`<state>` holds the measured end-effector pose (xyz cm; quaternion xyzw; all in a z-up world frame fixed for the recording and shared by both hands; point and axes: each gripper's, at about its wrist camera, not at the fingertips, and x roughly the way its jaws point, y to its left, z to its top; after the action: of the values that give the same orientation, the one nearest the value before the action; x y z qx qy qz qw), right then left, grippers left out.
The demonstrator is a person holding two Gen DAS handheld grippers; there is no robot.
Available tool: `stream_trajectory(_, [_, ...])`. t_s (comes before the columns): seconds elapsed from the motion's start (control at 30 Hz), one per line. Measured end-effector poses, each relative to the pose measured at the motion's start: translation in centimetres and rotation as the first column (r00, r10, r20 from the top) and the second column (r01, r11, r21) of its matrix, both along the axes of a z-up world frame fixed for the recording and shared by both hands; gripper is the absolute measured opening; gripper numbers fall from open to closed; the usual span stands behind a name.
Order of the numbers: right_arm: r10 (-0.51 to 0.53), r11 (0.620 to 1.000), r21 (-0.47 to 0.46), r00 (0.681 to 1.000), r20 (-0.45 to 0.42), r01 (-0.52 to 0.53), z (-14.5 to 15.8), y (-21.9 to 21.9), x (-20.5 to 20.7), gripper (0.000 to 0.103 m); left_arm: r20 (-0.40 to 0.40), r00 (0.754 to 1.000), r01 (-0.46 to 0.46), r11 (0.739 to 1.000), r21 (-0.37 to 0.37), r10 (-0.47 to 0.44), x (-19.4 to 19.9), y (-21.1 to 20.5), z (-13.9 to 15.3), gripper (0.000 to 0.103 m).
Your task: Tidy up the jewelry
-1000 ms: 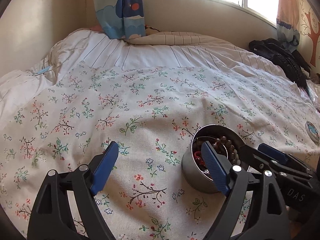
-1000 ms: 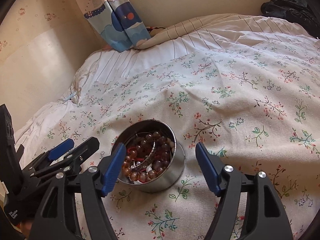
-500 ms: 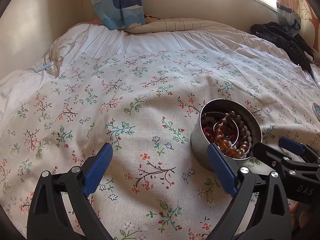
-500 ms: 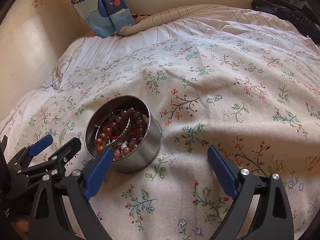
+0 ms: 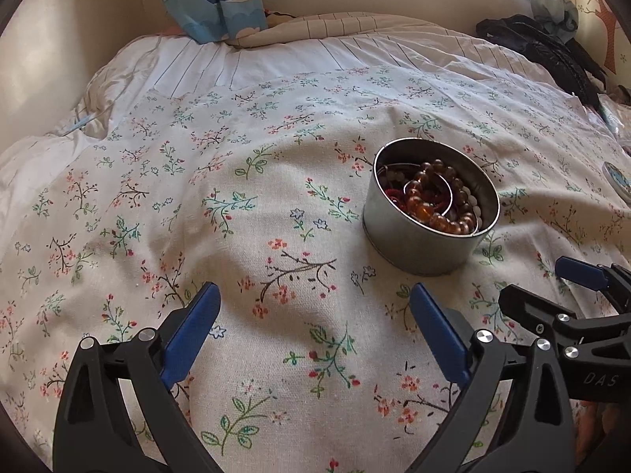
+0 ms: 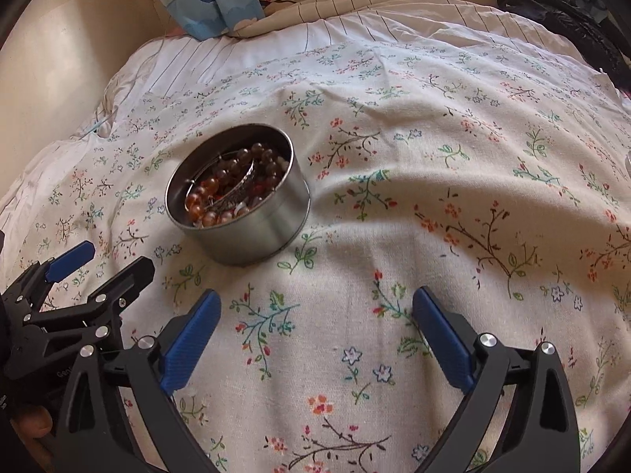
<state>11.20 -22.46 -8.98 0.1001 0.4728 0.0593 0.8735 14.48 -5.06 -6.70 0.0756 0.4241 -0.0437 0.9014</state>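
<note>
"Where's the jewelry, then?"

"All in the round metal tin point(image 5: 430, 213); it sits on the flowered bedspread point(image 5: 244, 236), nearer the foot edge than the pillows, lid off; bead bracelets point(image 5: 437, 205) heaped inside, with a thin metal bangle point(image 6: 240, 185) lying across them."

"And the grippers?"

"Both hover over the cloth on the near side of the tin, touching nothing; the left gripper point(image 5: 313, 331) has its fingers spread wide, empty; the right gripper point(image 6: 315, 329) is the same, wide and empty; the tin lies ahead and between them, a little right of the left one, a little left of the right one."

"So what stage is this?"

"My guess is the sorting hasn't begun, or it's a pause between items; nothing lies out on the bedspread that I can see. Next, I'd say, one gripper must steady the tin wall while the other dips in and narrows on a single strand; the beads look tangled, so a neighbour may come up with it."
</note>
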Motion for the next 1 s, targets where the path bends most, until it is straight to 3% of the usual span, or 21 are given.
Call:
stream_trajectory(0.33, [0.026,0.996,-0.081,0.998,-0.065,-0.032,-0.5,1.3,-3.5,0.096,-0.011,1.0,0.027,0.999,0.028,-0.027,-3.7,0.7,0.1,0.093])
stream_trajectory(0.73, [-0.019,0.997,-0.073,0.998,-0.066,0.014,0.5,0.2,-6.3,0.096,0.01,0.999,0.044,0.999,0.011,-0.044,-7.6,1.6,1.4,0.094])
stream_trajectory(1.0, [-0.088,0.996,-0.006,0.996,-0.024,0.088,2.5,-2.0,-8.5,0.096,0.041,0.999,0.033,0.999,-0.02,-0.032,-10.3,2.4,3.2,0.095])
